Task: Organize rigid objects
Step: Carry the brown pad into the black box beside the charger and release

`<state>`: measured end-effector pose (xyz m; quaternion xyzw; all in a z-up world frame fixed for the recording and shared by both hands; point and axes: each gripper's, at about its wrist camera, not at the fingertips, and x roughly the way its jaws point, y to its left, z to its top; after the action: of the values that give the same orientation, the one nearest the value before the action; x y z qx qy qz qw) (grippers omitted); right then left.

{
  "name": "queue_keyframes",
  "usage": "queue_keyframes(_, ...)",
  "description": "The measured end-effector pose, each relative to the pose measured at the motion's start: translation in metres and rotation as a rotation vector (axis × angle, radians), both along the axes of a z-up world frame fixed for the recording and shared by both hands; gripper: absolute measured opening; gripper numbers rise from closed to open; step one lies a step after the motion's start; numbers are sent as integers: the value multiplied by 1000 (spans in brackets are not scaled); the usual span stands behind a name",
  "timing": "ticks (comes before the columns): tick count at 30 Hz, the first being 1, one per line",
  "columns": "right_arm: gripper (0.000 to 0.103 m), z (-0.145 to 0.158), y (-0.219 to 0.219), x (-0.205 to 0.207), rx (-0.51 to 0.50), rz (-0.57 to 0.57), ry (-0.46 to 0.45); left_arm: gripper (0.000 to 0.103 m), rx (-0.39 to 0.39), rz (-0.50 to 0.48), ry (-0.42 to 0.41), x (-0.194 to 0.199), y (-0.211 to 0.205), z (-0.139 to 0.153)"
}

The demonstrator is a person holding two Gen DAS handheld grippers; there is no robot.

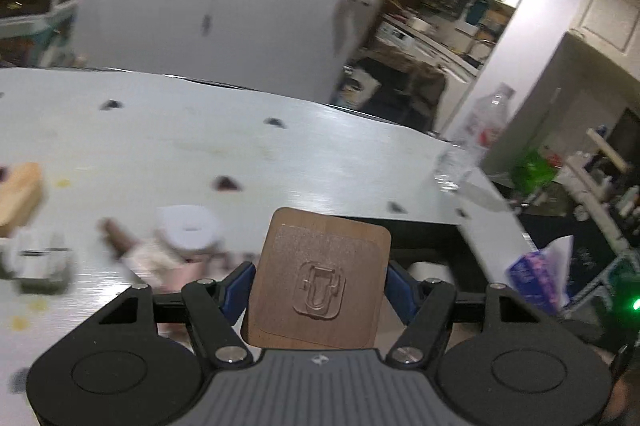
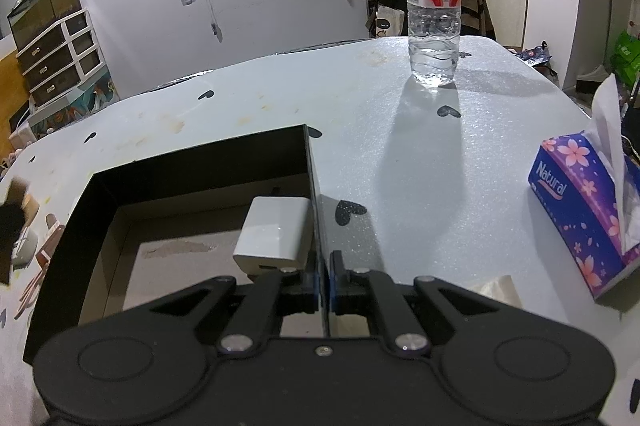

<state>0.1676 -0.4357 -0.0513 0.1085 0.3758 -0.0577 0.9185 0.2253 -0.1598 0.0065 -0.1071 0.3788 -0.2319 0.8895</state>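
Observation:
My left gripper is shut on a brown square wooden coaster with an embossed mark, held above the near edge of the black box. The left wrist view is blurred. My right gripper is shut on the right wall of the black open box. A white charger block lies inside the box against that wall. Small objects lie blurred on the table in the left wrist view: a white round item, a brown stick-like item and a grey-white item.
The light table has black heart marks. A clear water bottle stands at the far right. A purple tissue pack lies at the right edge. A wooden block sits at the left.

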Motion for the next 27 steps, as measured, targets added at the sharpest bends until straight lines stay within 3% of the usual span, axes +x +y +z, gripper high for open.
queue_keyframes(6, 5, 0, 0, -1, -1, 0, -6, 70, -44, -25, 110, 15, -55, -10)
queue_keyframes(12, 5, 0, 0, -2, -3, 8, -11, 70, 46, 34, 175, 32, -94, -34)
queue_keyframes(16, 5, 0, 1, -3, -6, 6, -15, 70, 100, 96, 156, 34, -109, -35)
queue_keyframes(22, 5, 0, 2, -4, -6, 5, -18, 70, 92, 115, 179, 42, -120, -35)
queue_keyframes(27, 5, 0, 1, -4, -3, 4, -17, 70, 128, 133, 193, 45, -132, -42)
